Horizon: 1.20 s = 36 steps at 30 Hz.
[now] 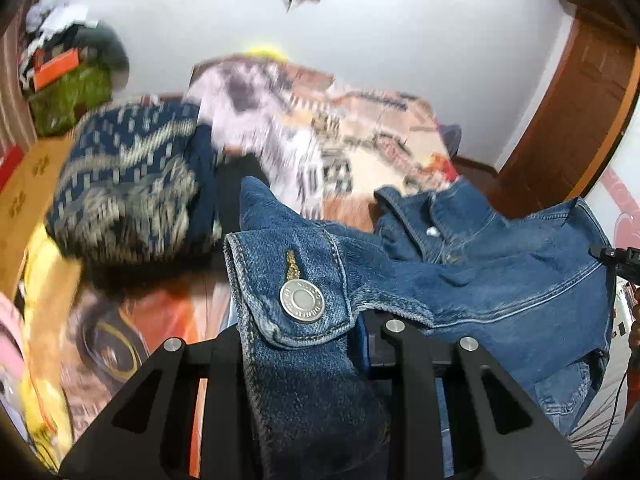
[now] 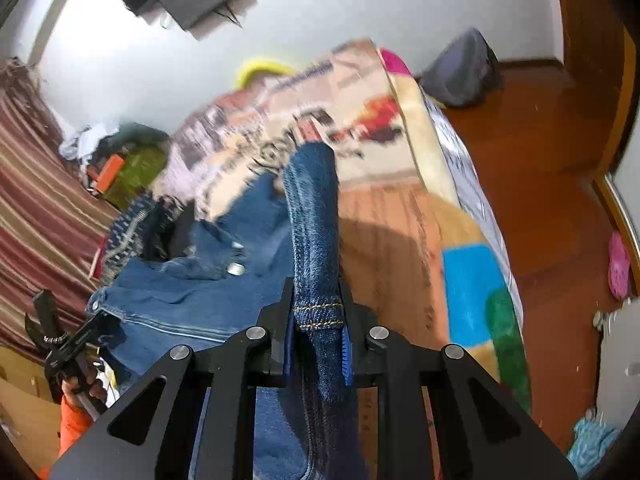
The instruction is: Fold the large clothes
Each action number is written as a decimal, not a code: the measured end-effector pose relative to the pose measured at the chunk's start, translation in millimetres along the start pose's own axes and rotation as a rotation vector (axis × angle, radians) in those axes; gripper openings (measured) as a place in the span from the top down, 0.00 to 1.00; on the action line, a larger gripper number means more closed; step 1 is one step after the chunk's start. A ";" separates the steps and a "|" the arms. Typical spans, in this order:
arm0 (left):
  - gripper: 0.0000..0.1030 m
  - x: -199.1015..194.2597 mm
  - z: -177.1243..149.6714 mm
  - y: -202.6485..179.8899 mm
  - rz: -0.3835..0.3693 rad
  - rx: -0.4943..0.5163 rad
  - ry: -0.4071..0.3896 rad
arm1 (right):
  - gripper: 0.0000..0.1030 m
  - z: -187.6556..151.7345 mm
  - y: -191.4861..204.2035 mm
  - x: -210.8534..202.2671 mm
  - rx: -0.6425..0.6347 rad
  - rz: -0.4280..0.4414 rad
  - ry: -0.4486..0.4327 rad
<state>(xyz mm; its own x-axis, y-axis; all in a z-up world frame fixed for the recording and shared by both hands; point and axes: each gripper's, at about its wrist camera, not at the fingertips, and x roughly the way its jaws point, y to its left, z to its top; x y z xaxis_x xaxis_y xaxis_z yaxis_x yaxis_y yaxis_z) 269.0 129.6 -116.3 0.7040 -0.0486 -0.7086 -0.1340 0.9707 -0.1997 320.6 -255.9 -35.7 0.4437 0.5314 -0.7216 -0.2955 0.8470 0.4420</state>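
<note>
A blue denim jacket hangs lifted above the bed, stretched between both grippers. In the left wrist view my left gripper is shut on the jacket's cuff, which carries a round metal button. My right gripper shows at the right edge, at the jacket's far end. In the right wrist view my right gripper is shut on a folded denim sleeve that rises between its jaws. The left gripper is at the lower left, on the jacket, held by a hand in an orange sleeve.
Below is a bed with a colourful patterned blanket. A dark blue patterned knit and yellow cloth lie to the left. Wooden floor with a grey bag and a pink slipper runs along the right.
</note>
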 end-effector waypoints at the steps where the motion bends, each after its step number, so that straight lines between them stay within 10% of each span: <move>1: 0.73 -5.3 7.8 -3.6 -0.005 0.013 -0.027 | 0.85 4.2 8.7 -3.9 -0.027 -0.004 -0.028; 8: 0.73 4.6 31.6 -7.8 0.038 0.075 -0.064 | 0.85 19.4 12.4 20.6 -0.063 -0.075 -0.090; 22: 0.68 119.2 -20.5 29.3 0.082 0.025 0.203 | 0.85 -7.7 -53.8 101.3 0.024 -0.209 0.077; 36: 0.61 78.6 -31.9 17.8 0.130 0.060 0.199 | 0.78 -31.7 -6.1 49.1 -0.212 -0.340 -0.015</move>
<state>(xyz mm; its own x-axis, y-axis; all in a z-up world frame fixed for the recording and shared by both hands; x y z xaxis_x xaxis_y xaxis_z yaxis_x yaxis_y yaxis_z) 299.7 135.6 -197.2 0.5316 0.0381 -0.8461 -0.1686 0.9838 -0.0616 317.4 -235.5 -90.7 0.5582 0.2232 -0.7991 -0.2975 0.9529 0.0584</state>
